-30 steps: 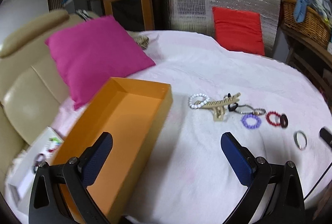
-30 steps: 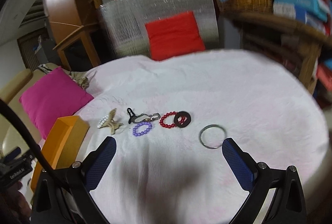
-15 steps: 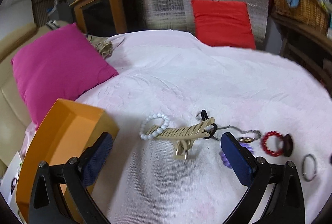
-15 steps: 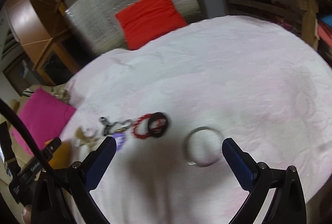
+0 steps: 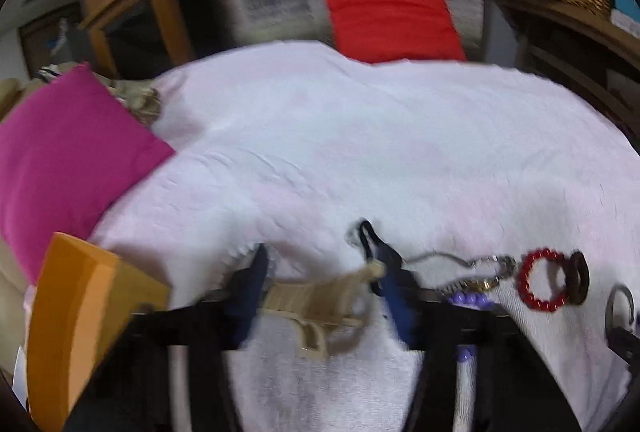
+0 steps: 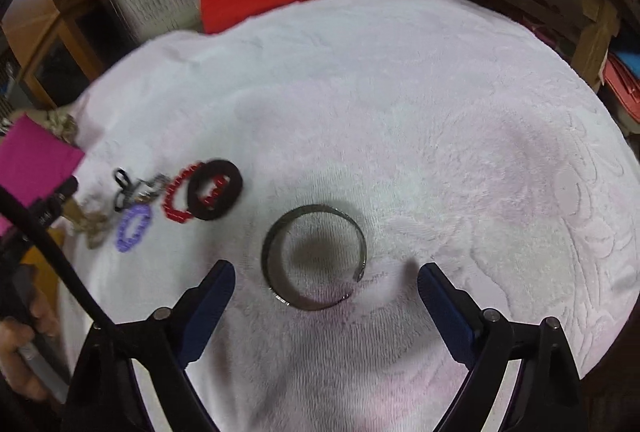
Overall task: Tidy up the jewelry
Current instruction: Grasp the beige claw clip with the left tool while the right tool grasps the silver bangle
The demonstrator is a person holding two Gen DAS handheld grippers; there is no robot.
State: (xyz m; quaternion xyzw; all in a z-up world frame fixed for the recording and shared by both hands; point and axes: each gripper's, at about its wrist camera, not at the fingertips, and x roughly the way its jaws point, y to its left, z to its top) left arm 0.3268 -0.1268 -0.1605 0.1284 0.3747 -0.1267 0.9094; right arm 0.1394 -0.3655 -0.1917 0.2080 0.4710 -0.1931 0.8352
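Around beige hair clip (image 5: 320, 298), left fingers (image 5: 250, 288) closing, touching

left gripper (image 5: 320, 296) jaws closing, right gripper (image 6: 326, 296) wide.

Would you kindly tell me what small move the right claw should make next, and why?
Probably lower the right claw slightly, then close: its jaws stand open above the metal bangle, which lies flat on the white towel, not yet gripped.
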